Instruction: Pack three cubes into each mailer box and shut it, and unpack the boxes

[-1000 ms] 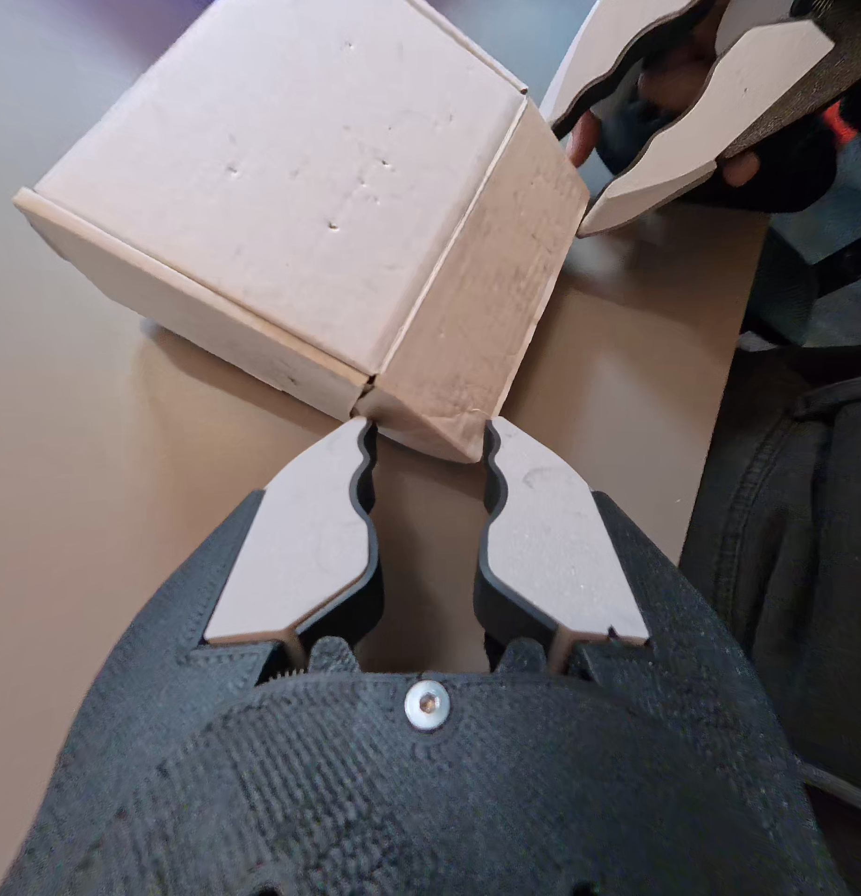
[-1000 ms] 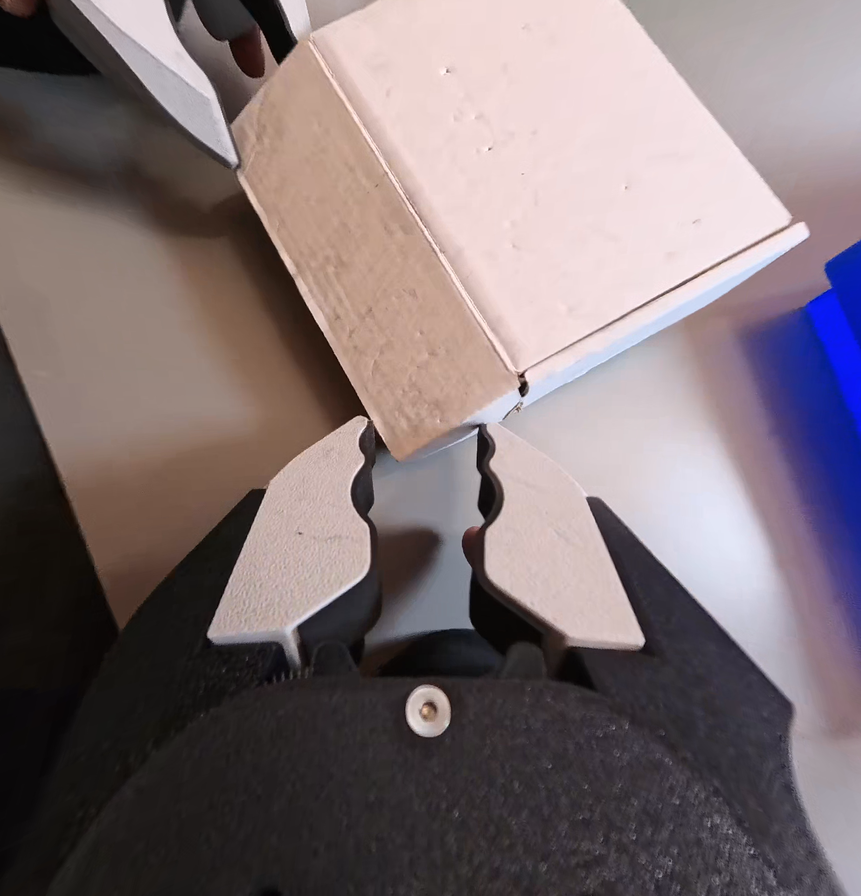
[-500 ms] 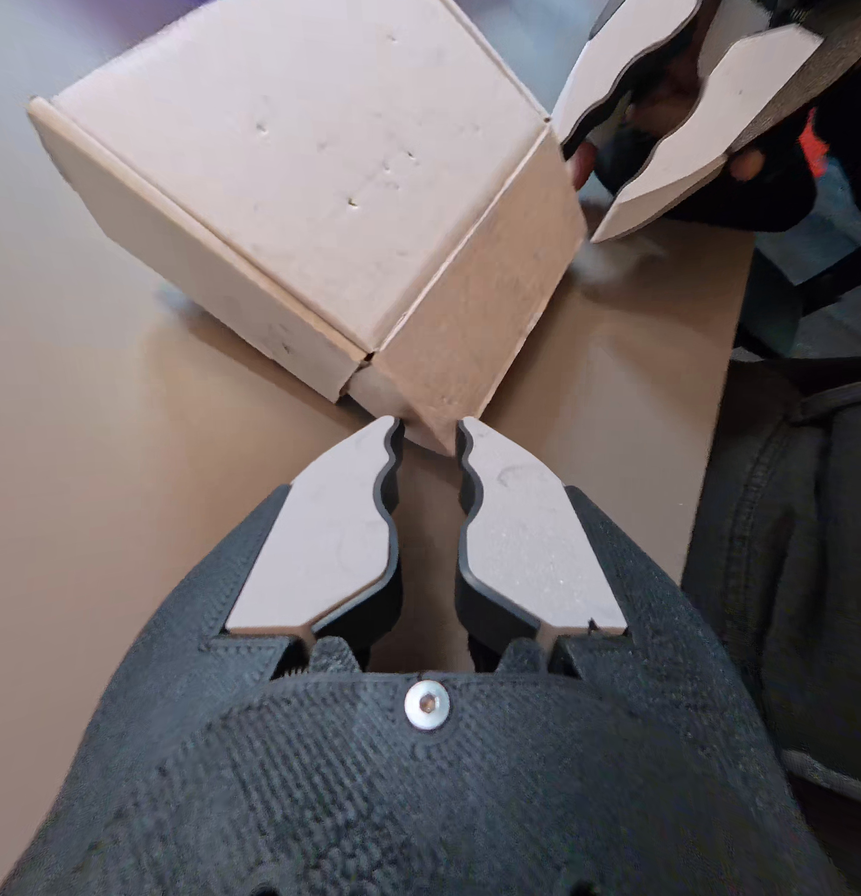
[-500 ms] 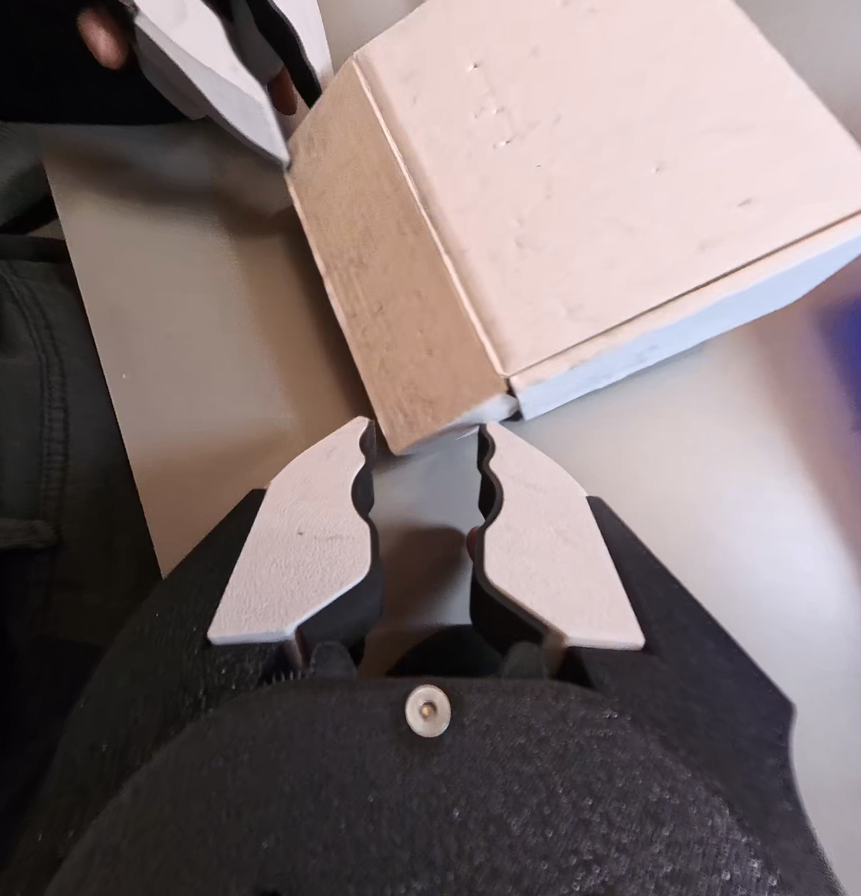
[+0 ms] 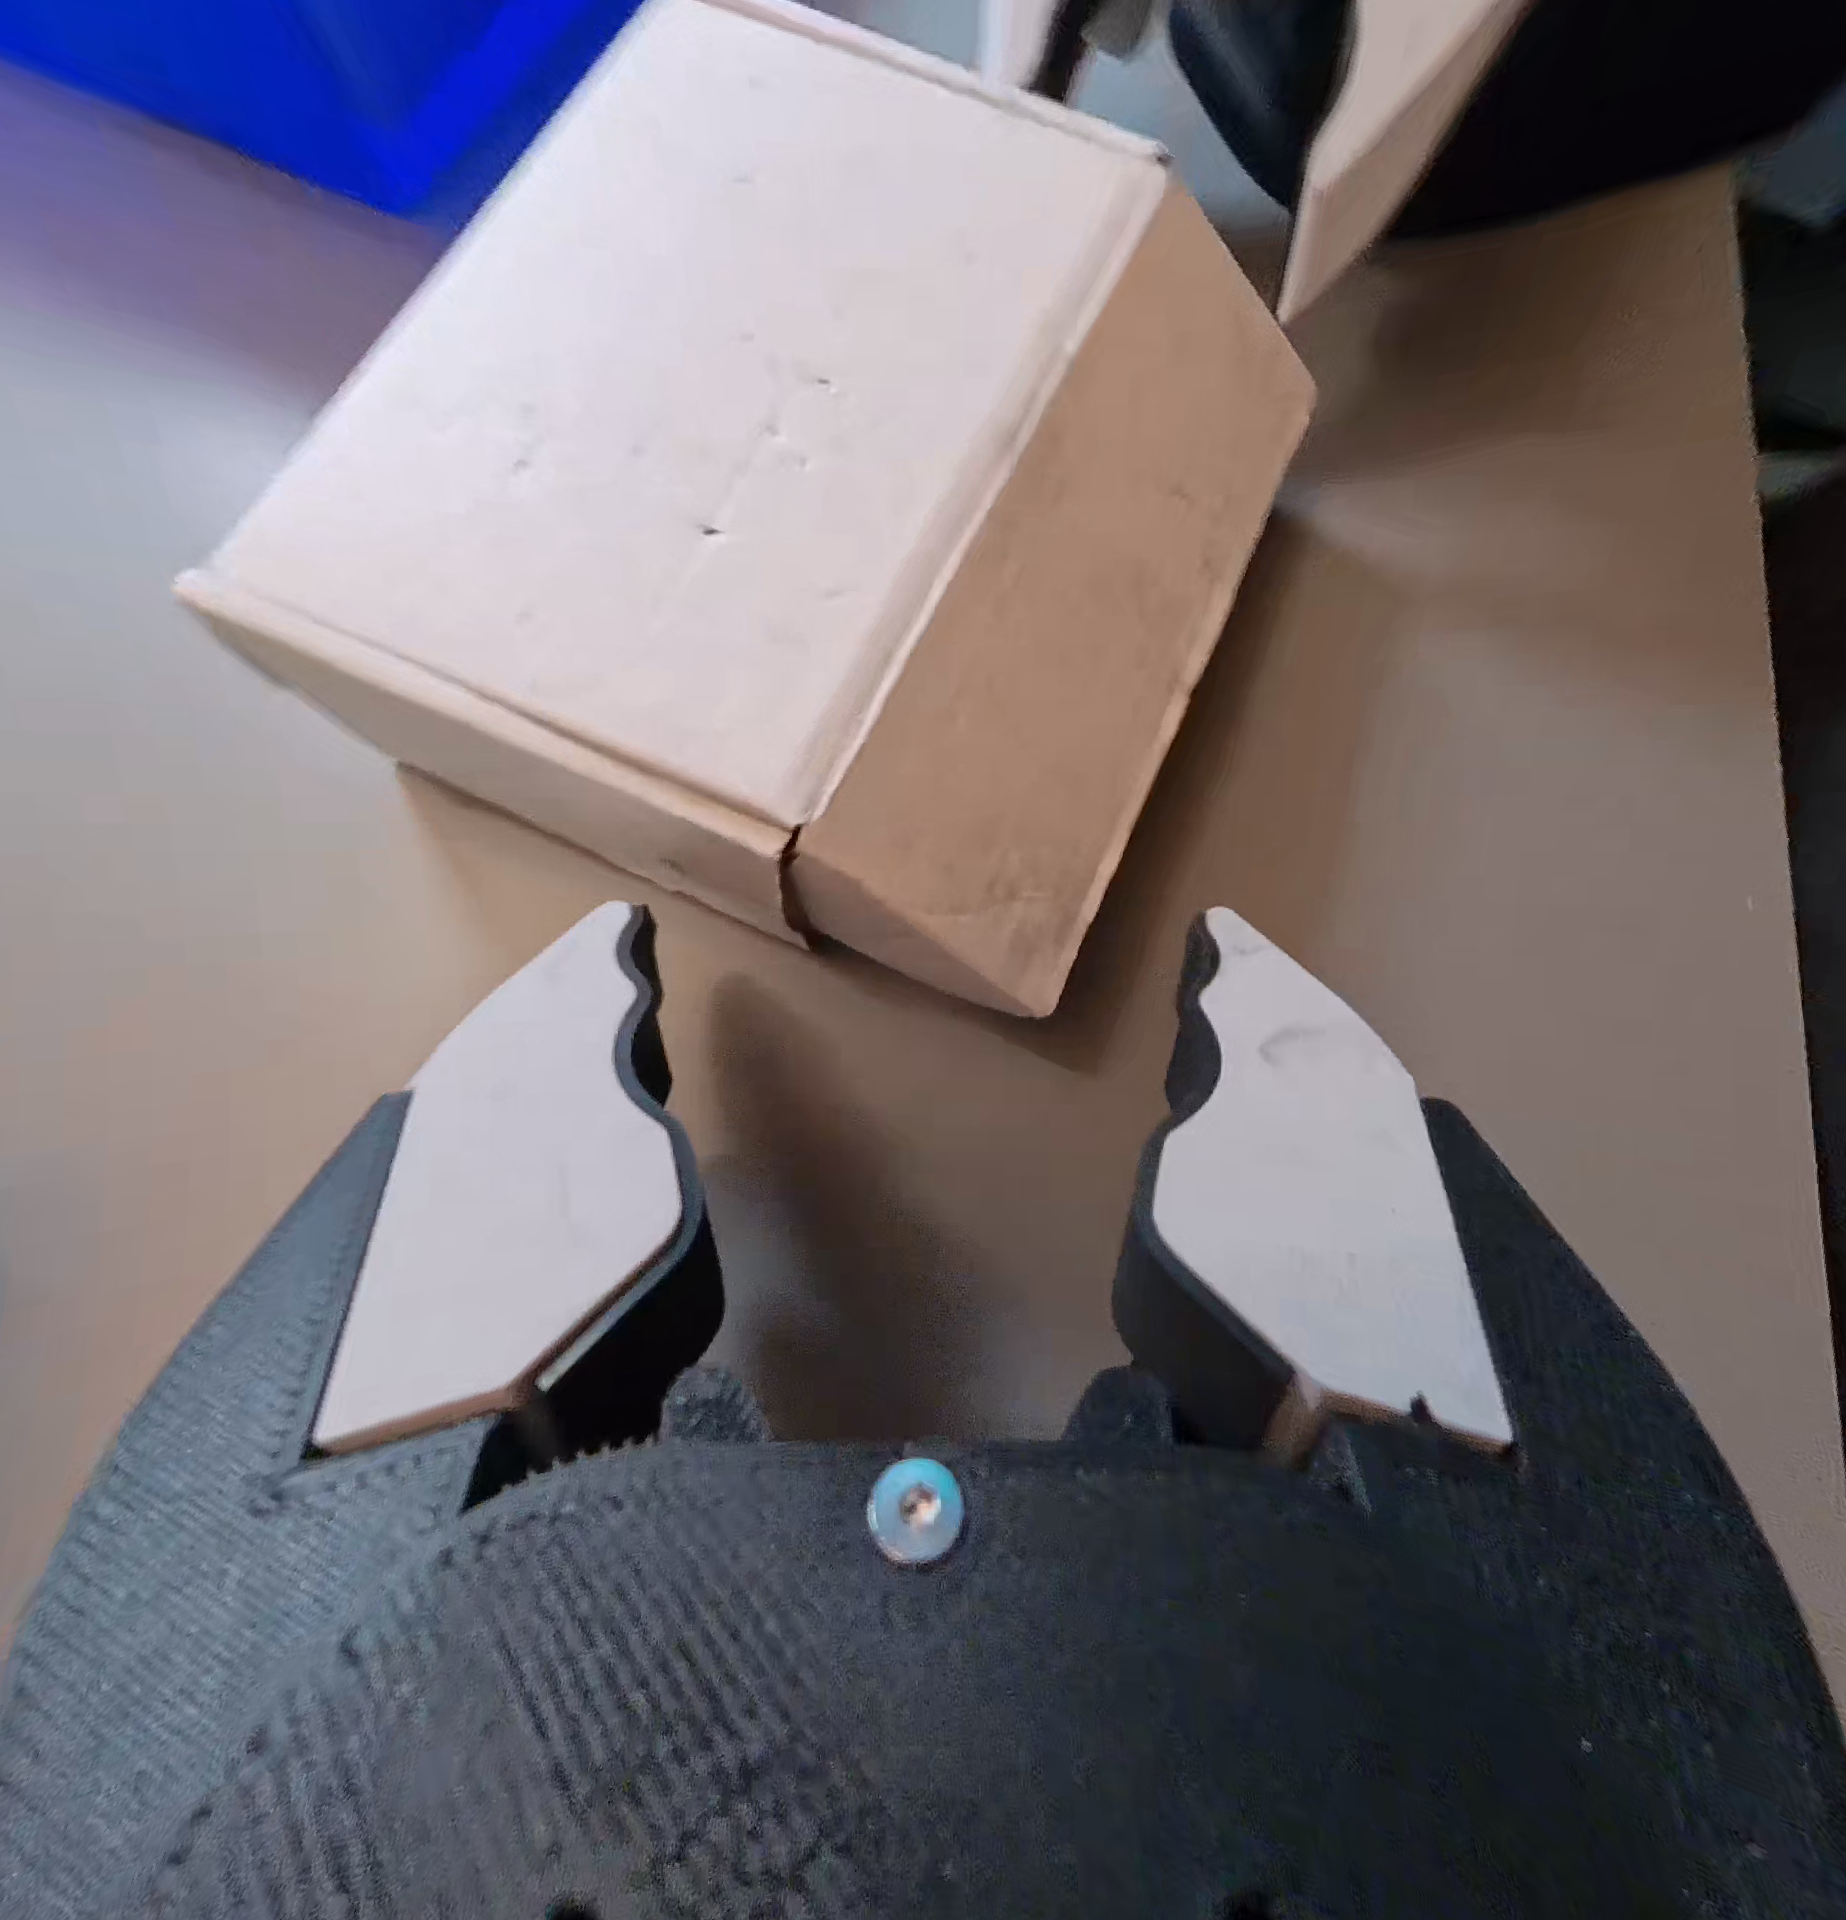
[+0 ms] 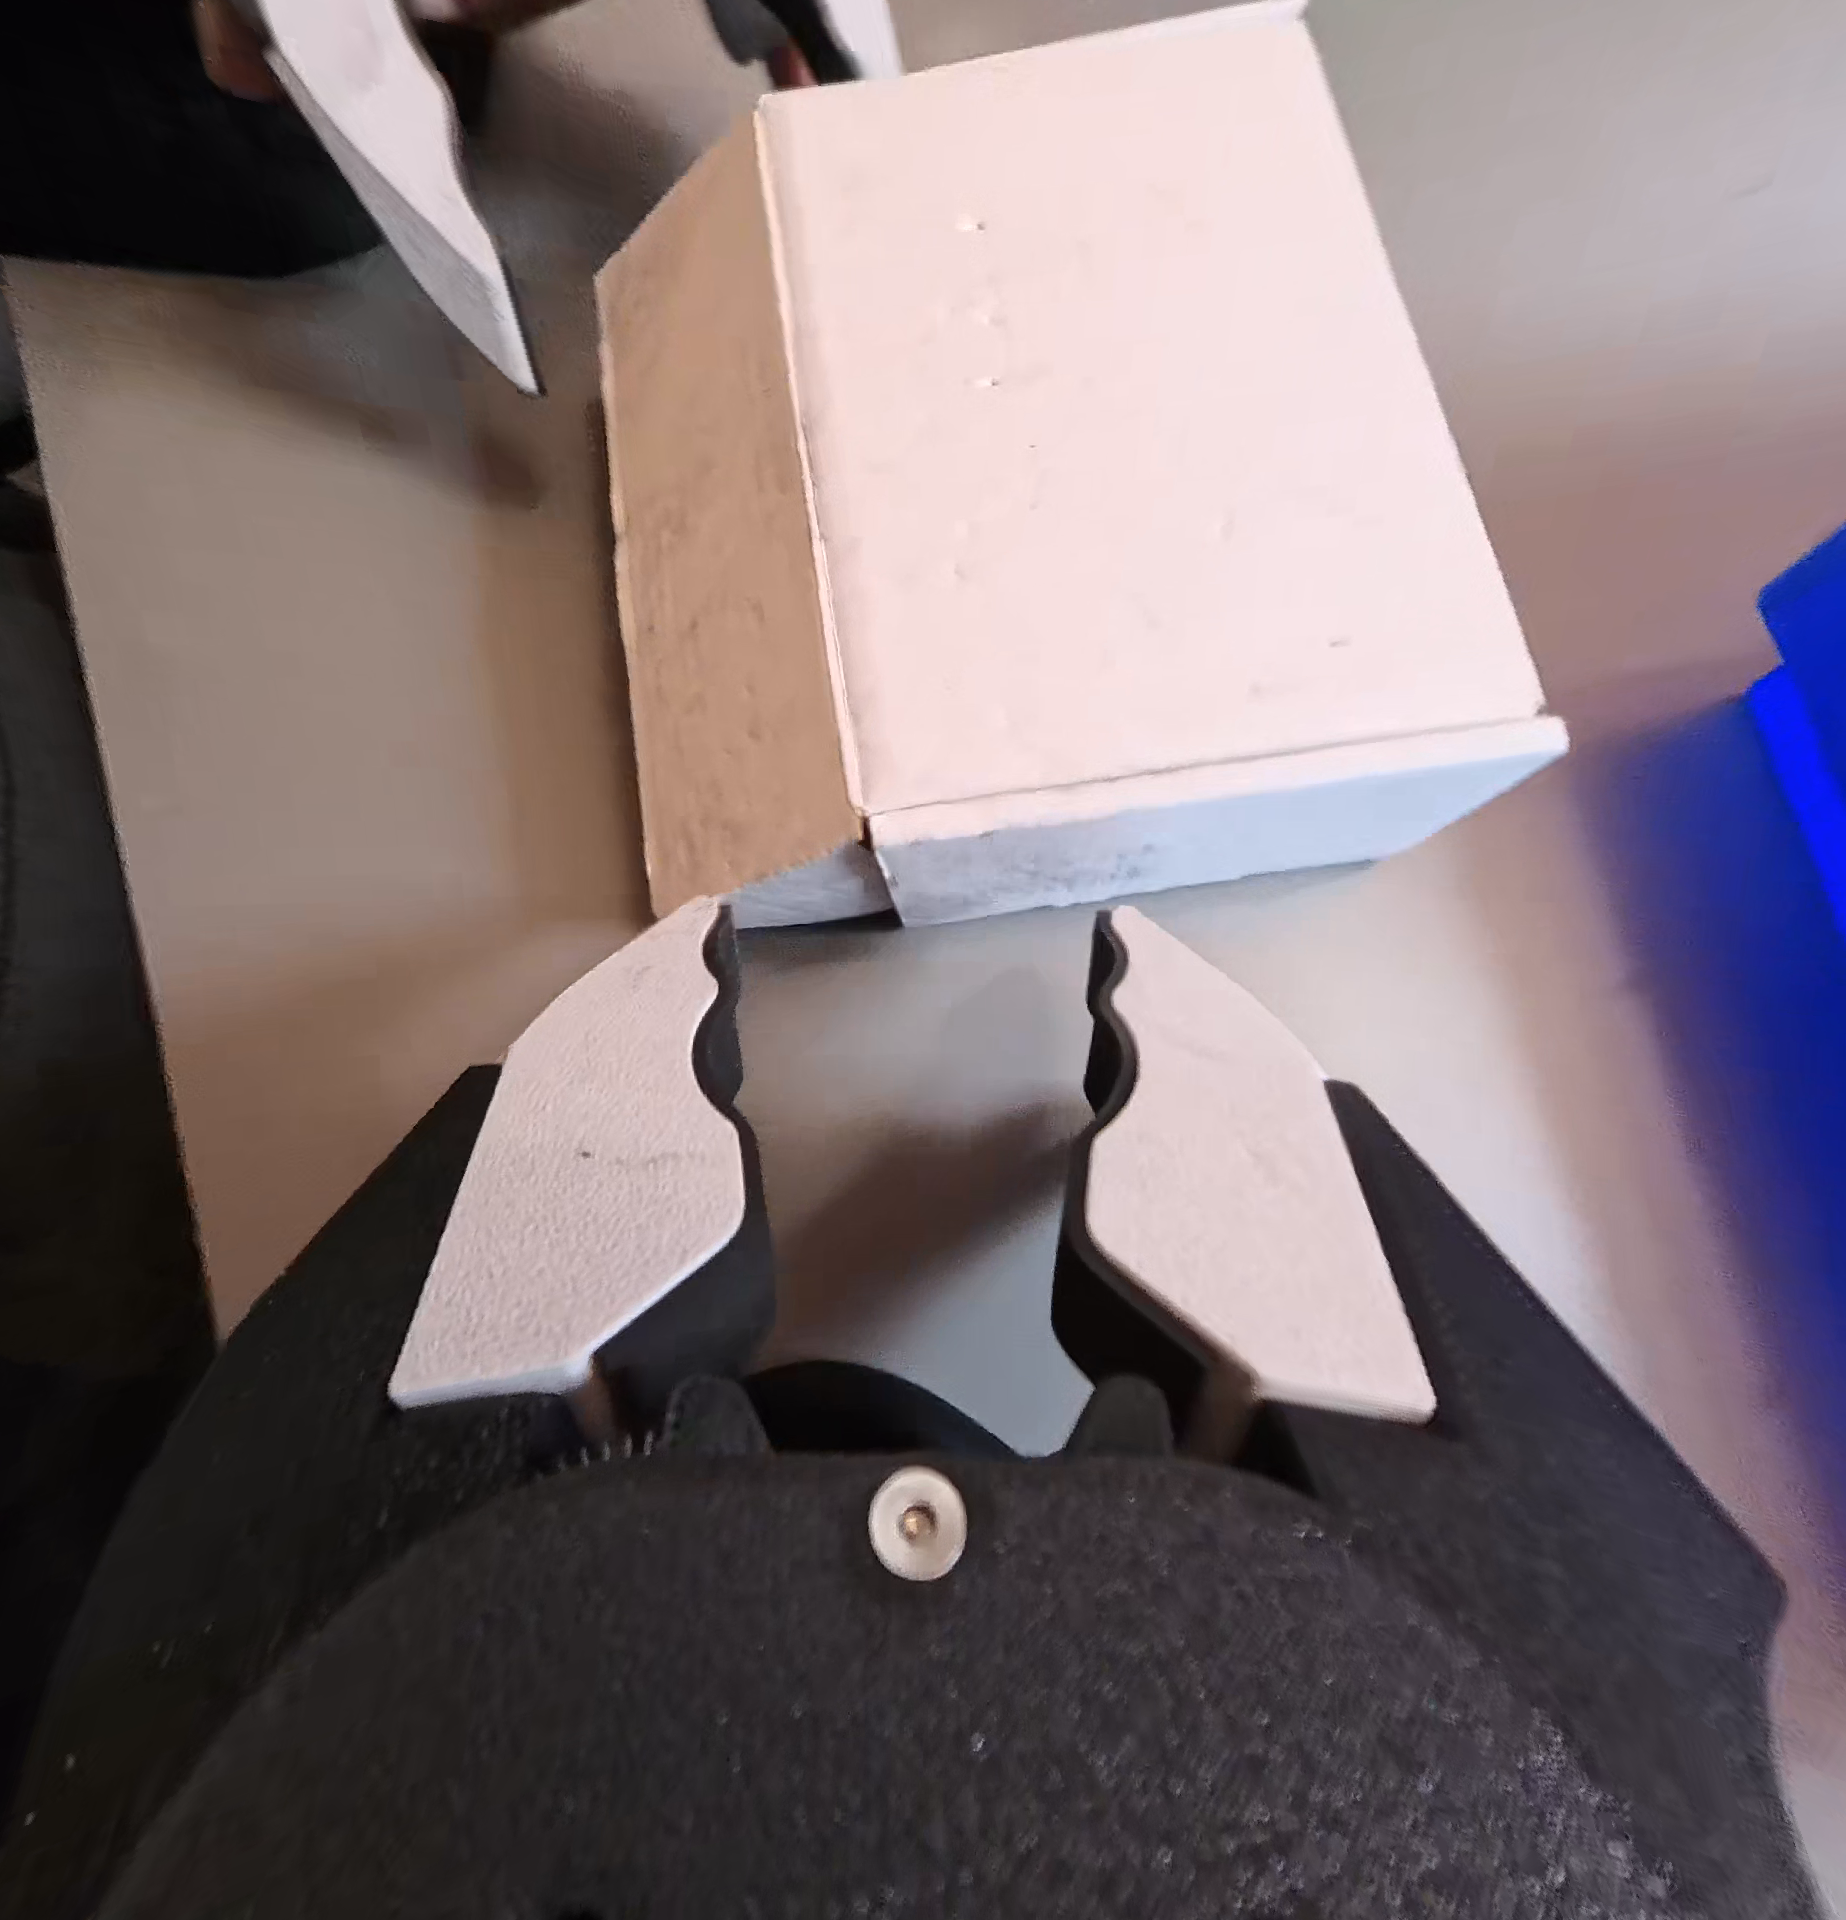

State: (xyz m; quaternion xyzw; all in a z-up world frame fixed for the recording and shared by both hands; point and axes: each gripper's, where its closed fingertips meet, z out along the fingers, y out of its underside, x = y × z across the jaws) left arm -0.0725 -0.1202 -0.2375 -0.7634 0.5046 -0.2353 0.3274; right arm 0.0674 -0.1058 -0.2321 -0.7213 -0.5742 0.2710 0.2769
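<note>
- The left gripper point(image 5: 924, 935) stands wide open and empty above the tan table point(image 5: 223, 935), gripping nothing.
- In the left wrist view, the closed mailer box point(image 5: 690, 457) lies at 11 to 12 o'clock of that gripper, its nearest corner just beyond the fingertips and apart from them.
- The right gripper point(image 6: 914, 925) is also spread wide and empty.
- In the right wrist view, the box point(image 6: 1106, 468) sits at 12 o'clock, its front flap edge just beyond the fingertips; touching cannot be told.
- A blue bin point(image 6: 1823, 707) shows at 3 o'clock near the box.
</note>
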